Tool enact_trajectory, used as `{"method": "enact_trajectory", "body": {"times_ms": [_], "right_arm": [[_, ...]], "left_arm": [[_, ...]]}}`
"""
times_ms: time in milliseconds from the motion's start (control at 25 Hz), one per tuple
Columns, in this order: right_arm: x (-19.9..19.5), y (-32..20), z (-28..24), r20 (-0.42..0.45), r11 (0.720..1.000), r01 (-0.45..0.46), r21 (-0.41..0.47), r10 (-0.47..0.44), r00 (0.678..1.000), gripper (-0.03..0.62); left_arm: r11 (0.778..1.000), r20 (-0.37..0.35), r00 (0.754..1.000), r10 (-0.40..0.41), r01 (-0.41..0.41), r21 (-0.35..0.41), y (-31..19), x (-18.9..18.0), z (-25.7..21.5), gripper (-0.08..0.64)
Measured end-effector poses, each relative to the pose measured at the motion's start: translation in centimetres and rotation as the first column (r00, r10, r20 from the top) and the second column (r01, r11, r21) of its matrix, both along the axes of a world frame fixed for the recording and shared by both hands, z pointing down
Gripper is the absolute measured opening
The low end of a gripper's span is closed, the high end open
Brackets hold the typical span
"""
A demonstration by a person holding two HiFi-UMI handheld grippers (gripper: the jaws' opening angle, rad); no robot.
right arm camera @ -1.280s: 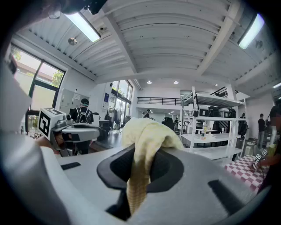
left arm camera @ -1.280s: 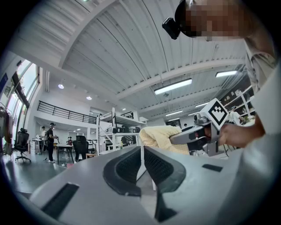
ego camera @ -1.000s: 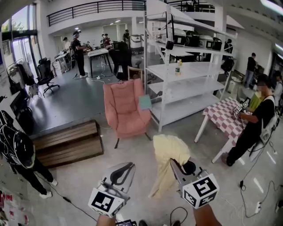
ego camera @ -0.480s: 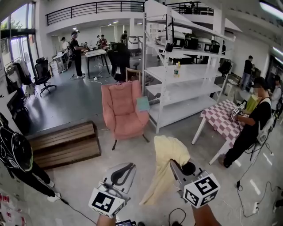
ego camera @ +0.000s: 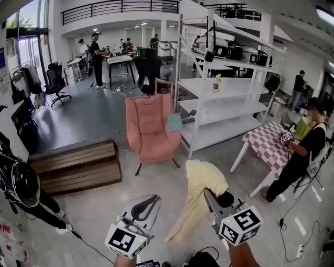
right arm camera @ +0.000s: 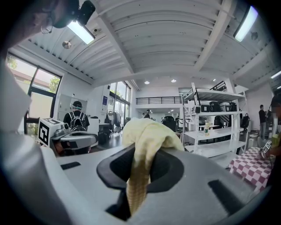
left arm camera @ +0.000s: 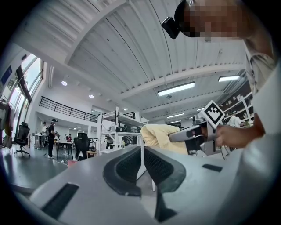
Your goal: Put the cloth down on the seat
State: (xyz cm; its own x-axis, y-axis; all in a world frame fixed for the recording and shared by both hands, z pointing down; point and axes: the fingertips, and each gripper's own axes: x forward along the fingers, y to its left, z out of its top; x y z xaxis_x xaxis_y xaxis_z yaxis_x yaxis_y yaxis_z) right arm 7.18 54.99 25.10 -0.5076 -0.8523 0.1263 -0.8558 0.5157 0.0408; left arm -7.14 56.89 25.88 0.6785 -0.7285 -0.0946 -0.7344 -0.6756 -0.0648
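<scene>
One cloth (ego camera: 201,182), long axis vert.

Armchair (ego camera: 148,130): left of the rack (ego camera: 219,101), behind the cloth (ego camera: 201,180) (gripped in the right gripper (ego camera: 208,193)).
Bench (ego camera: 75,167): left of armchair.
Table (ego camera: 267,143): right of rack.

Ahead of you stands a white shelving rack (ego camera: 219,104), with a checked table (ego camera: 269,143) to its right and a low wooden platform (ego camera: 78,167) on the pale floor (ego camera: 94,219) at your left. Tall windows (ego camera: 26,23) (bright with daylight) fill the left wall. A railed balcony (ego camera: 120,6) crosses the back, and strip lights (right arm camera: 84,31) hang under the ribbed white ceiling (right arm camera: 167,48).
</scene>
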Motion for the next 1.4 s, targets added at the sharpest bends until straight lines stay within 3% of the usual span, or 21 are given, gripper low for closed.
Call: {"method": "enact_trajectory", "body": {"times_ms": [440, 680, 1000, 1400], "right_arm": [[3.5, -7.1, 2.1, 0.068, 1.000, 0.015, -0.027, -0.013, 0.998, 0.044], [5.1, -14.6, 2.1, 0.069, 0.996, 0.085, -0.006, -0.085, 0.994, 0.044], [7.8, -25.4, 1.2, 0.055, 0.981, 0.191, 0.020, -0.192, 0.980, 0.044], [12.8, -33.1, 0.9, 0.081, 0.972, 0.233, 0.038, -0.236, 0.968, 0.044]], "left_arm": [[0.998, 0.066, 0.997, -0.029, 0.033, -0.056, -5.4, 2.4, 2.3, 0.025], [0.995, 0.098, 0.993, -0.072, 0.079, -0.062, -12.5, 5.1, 2.6, 0.025], [0.986, 0.088, 0.984, -0.154, 0.159, -0.056, -23.6, 9.3, 2.2, 0.025], [0.976, 0.130, 0.971, -0.203, 0.212, -0.058, -29.5, 14.0, 2.0, 0.023]]}}
